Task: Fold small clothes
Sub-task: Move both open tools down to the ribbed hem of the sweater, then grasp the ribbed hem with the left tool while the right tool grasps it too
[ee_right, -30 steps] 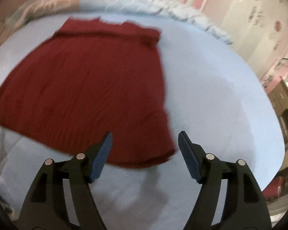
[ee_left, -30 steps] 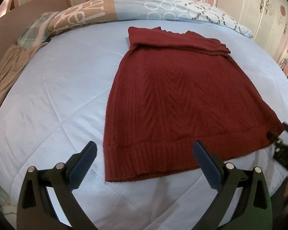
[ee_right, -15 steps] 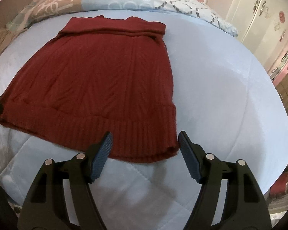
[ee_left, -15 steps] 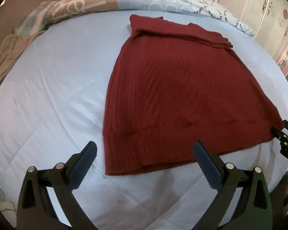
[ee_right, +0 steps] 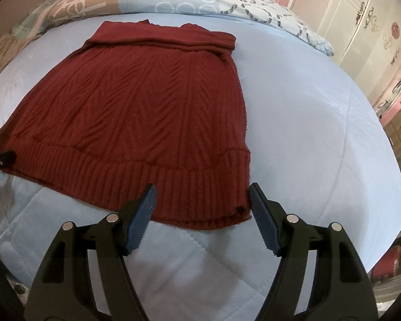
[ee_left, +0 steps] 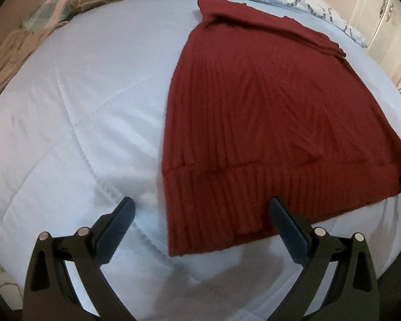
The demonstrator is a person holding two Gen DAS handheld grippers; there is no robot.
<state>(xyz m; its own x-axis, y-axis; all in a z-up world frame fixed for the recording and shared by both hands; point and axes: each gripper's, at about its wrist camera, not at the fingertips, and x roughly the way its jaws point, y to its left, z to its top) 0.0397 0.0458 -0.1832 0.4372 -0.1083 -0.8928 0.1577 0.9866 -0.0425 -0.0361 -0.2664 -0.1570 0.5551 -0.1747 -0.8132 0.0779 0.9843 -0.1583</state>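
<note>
Two grippers angle steeply down over the near edge of a bed, one at each bottom corner of a dark red knit sweater (ee_right: 136, 112).

Left gripper (ee_left: 199, 211): jaws spread wide, nothing held. The sweater's left hem corner lies in the gap between the blue ribbed pads (ee_left: 120, 224); whether the pads touch the knit cannot be told. The left pad stands over bare quilt (ee_left: 66, 139), the right pad over the ribbed hem band.

Right gripper (ee_right: 201, 199): jaws also wide apart, empty. The sweater's right hem corner sits between its pads (ee_right: 144, 214); the left pad overlaps the hem band, the right pad is just beside the corner's outer edge. No pinch on the cloth visible.

Each gripper's tip shows at the frame edge of the other's view, next to the opposite hem corner.

Sweater: laid flat, front up, on the pale blue quilt, hem toward the cameras, neck end toward the patterned pillows (ee_right: 189, 0). Chevron cable pattern down the body, broad ribbed band along the hem. The top end is folded over into a thick roll across the shoulders. The left wrist view is slightly blurred.
</note>
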